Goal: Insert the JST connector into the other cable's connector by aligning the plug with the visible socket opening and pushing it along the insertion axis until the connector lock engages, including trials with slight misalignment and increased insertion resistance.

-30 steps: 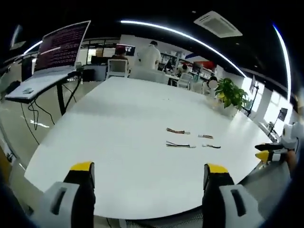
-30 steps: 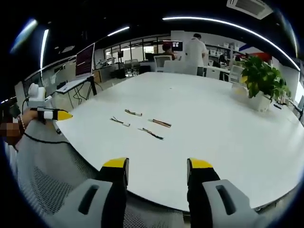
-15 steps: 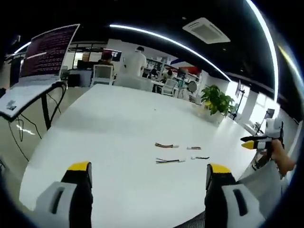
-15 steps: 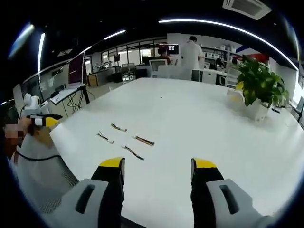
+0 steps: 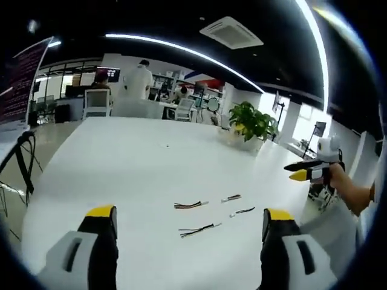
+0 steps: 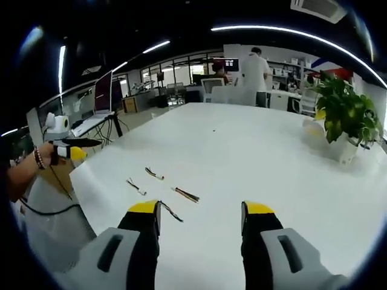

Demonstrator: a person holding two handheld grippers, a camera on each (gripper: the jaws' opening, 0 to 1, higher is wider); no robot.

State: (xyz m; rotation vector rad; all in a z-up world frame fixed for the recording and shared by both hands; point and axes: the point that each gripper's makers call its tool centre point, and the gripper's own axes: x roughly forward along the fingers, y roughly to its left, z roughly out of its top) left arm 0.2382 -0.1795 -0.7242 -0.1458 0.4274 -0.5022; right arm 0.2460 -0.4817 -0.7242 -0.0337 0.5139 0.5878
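Four short cables [image 5: 191, 205] lie loose on the white table [image 5: 121, 163], near its front edge, apart from one another, unmated; likely laid out for pickup. Left gripper [image 5: 188, 219] and right gripper [image 6: 199, 211]: jaws spread wide, holding nothing, raised off the table. No legible labels on cables.

White table [image 5: 121, 163] wide, bare surface all round four short cables [image 5: 191, 205]; cables lie loose near front edge, small gaps between them. Potted plant [image 5: 251, 124] at far side, well apart from cables. Left gripper [image 5: 188, 219] jaws wide apart above near edge, nothing between them. Right gripper [image 6: 201, 212] jaws apart, one cable end [image 6: 171, 211] just beside its left jaw. Office chair [image 6: 54, 211] at table edge under person's arm [image 6: 24, 172].
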